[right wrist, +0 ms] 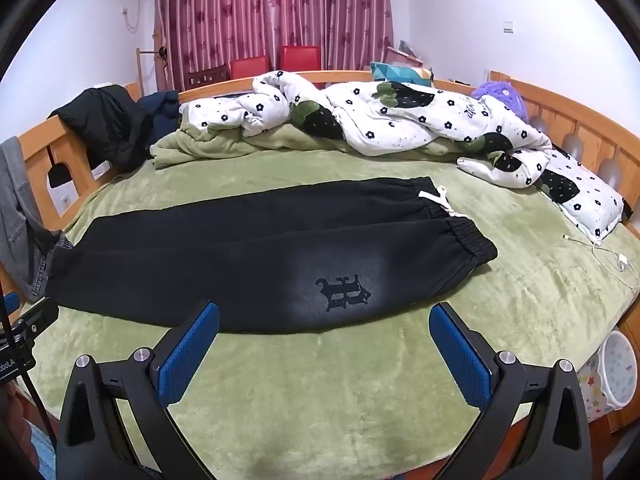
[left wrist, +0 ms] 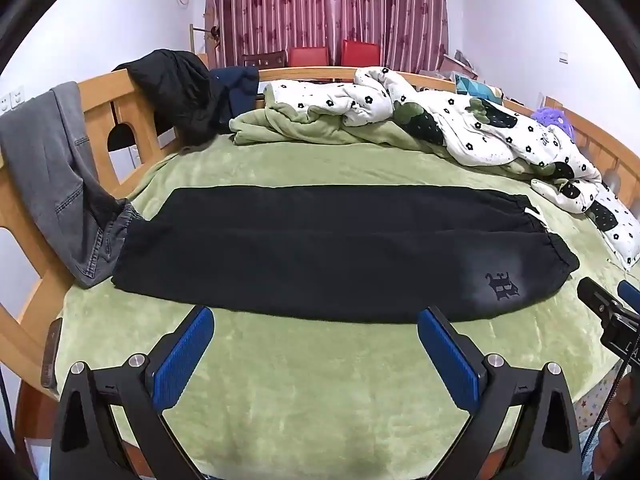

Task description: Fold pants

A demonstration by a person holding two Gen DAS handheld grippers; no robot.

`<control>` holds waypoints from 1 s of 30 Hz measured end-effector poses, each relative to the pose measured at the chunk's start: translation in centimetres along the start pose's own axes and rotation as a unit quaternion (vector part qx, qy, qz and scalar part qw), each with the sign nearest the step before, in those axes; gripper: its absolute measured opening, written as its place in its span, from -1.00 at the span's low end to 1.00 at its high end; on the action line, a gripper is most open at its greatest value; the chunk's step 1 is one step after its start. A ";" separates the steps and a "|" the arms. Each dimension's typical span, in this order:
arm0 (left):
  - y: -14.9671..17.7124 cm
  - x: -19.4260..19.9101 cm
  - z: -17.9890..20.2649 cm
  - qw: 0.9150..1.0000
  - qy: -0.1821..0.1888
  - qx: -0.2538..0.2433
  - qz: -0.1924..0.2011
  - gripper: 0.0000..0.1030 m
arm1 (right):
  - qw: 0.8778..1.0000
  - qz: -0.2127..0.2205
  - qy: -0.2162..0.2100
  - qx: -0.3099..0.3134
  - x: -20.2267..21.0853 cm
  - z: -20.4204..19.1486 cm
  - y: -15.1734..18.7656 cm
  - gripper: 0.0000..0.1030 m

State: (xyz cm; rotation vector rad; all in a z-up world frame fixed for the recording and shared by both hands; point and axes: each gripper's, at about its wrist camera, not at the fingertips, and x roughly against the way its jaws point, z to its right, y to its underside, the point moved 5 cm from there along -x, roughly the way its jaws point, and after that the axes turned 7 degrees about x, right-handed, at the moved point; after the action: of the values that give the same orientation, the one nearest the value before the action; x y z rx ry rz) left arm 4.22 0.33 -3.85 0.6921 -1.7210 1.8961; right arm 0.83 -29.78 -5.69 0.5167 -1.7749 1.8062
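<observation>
1. black pants point(left wrist: 328, 248) lie flat on a green fleece blanket point(left wrist: 320, 380) covering a wooden bed, stretched lengthwise left to right, one leg laid over the other.
2. waistband w/ elastic point(right wrist: 472, 240) sits at the right end; a white drawstring point(right wrist: 440, 196) pokes out there. cuffs are at the left end.
3. a dark embroidered letter logo point(right wrist: 344, 292) shows on the near side of the pants, close to the waist.
4. left gripper point(left wrist: 316, 344) hovers above bare blanket just in front of the pants' near edge, blue pads point(left wrist: 184, 360) spread wide apart, nothing between them.
5. right gripper point(right wrist: 324, 340) hovers likewise near the logo, pads point(right wrist: 460, 360) spread wide, holding nothing, not touching the fabric.
6. grey jeans point(left wrist: 52, 176) hang over the wooden rail point(left wrist: 132, 120) at left, hem touching the pants' cuff end.
7. a black jacket point(left wrist: 172, 88) is draped on the rail further back.
8. a white quilt w/ black flowers point(right wrist: 400, 124) is bunched along the far side, well apart from the pants.
9. a white charging cable point(right wrist: 600, 252) lies on the blanket at right.
10. red striped curtains point(right wrist: 272, 12) hang behind the bed.
</observation>
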 end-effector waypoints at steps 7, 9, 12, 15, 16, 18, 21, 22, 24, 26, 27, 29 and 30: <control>-0.1 0.1 -0.1 1.000 0.001 0.002 0.002 0.99 | 1.000 -0.006 0.007 0.011 -0.6 0.0 0.2 0.99; -0.1 0.1 -0.2 1.000 0.000 0.004 0.002 0.99 | 1.000 -0.005 0.008 0.012 -0.6 -0.1 0.2 0.99; -0.1 0.1 -0.3 1.000 0.001 0.005 0.002 0.99 | 1.000 -0.005 0.013 0.017 -0.7 -0.3 0.2 0.99; -0.1 0.1 -0.4 1.000 -0.001 0.005 0.003 0.99 | 1.000 -0.004 0.014 0.019 -0.7 -0.5 0.3 0.99; -0.1 0.1 -0.4 1.000 -0.002 0.005 0.004 0.99 | 1.000 -0.005 0.013 0.019 -0.7 -0.5 0.3 0.99; 0.0 0.0 -0.6 1.000 -0.001 0.006 0.005 0.99 | 1.000 -0.004 0.013 0.020 -0.6 -0.5 0.3 0.99; 0.0 -0.2 -0.5 1.000 -0.003 0.005 0.003 0.99 | 1.000 0.000 0.013 0.019 -0.6 -0.4 0.3 0.99; 0.1 -0.3 -0.5 1.000 -0.005 0.004 0.003 0.99 | 1.000 -0.001 0.012 0.018 -0.6 -0.4 0.3 0.99; 0.1 -0.5 -0.5 1.000 -0.009 0.002 0.005 0.99 | 1.000 -0.003 0.011 0.016 -0.6 -0.4 0.3 0.99; 0.2 -0.7 -0.5 1.000 -0.011 0.000 0.005 1.00 | 1.000 -0.005 0.010 0.014 -0.7 -0.3 0.3 0.99; 0.3 -0.8 -0.4 1.000 -0.012 -0.001 0.002 0.99 | 1.000 -0.005 0.011 0.015 -0.7 -0.2 0.4 0.99; 0.4 -1.0 -0.5 1.000 -0.012 -0.001 0.002 0.99 | 1.000 -0.003 0.012 0.018 -0.7 -0.4 0.3 0.99; 0.4 -1.0 -0.4 1.000 -0.012 -0.001 0.001 0.99 | 1.000 -0.002 0.012 0.018 -0.7 -0.4 0.3 0.99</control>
State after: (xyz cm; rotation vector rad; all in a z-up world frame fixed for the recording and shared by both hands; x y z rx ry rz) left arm 4.71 0.71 -4.88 0.7151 -1.7391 1.8948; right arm 1.18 -29.46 -6.38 0.5092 -1.7269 1.8377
